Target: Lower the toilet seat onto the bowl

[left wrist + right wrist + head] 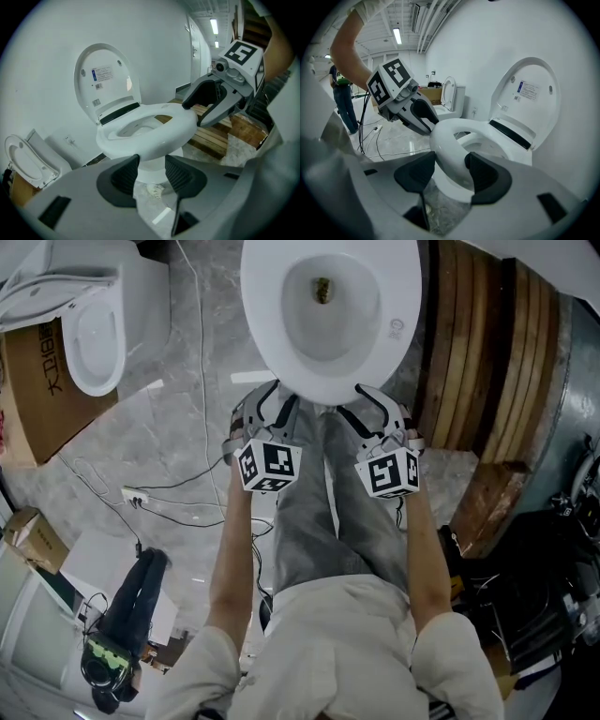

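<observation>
One grip only: white plastic toilet seat (281,334) is clamped by the right tool (370,401), left tool (275,399) spread apart. If that's lost, it could get slammed onto the white bowl (449,185).

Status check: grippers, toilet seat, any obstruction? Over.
Left gripper open at the front rim. Right gripper shut on seat front. Seat near level over bowl, lid up. Nothing blocking.
</observation>
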The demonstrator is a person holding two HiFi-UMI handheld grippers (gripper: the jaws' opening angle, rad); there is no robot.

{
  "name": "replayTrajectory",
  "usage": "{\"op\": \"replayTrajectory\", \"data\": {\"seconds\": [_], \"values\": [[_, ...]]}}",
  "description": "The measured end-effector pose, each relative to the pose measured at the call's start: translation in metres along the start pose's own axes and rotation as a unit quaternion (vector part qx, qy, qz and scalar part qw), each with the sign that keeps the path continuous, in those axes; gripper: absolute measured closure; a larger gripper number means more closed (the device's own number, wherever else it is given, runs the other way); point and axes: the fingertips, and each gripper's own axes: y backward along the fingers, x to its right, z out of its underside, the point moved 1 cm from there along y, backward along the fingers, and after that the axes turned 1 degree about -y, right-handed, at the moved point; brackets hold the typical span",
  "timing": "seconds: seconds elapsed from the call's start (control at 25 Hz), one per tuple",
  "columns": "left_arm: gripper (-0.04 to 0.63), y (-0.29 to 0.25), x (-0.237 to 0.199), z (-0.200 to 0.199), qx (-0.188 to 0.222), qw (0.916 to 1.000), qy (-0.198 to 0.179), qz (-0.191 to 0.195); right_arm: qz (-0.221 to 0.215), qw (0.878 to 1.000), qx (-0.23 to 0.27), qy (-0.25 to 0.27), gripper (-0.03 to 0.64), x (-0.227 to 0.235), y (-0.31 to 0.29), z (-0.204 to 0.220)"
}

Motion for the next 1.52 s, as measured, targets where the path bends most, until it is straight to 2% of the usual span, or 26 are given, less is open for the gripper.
{"op": "replayTrajectory", "data": {"seconds": [0.56, 1.52], "values": [[0.400, -0.028, 0.016, 0.033, -0.030, 0.9994, 0.018, 0.003, -0.003, 1.000, -0.028, -0.003, 0.390, -0.014, -0.022, 0.037], [0.402, -0.090, 0.033, 0.090, -0.087, 0.9940, 0.056, 0.034, -0.020, 0.995, -0.098, -0.013, 0.396, -0.028, -0.074, 0.100]]}}
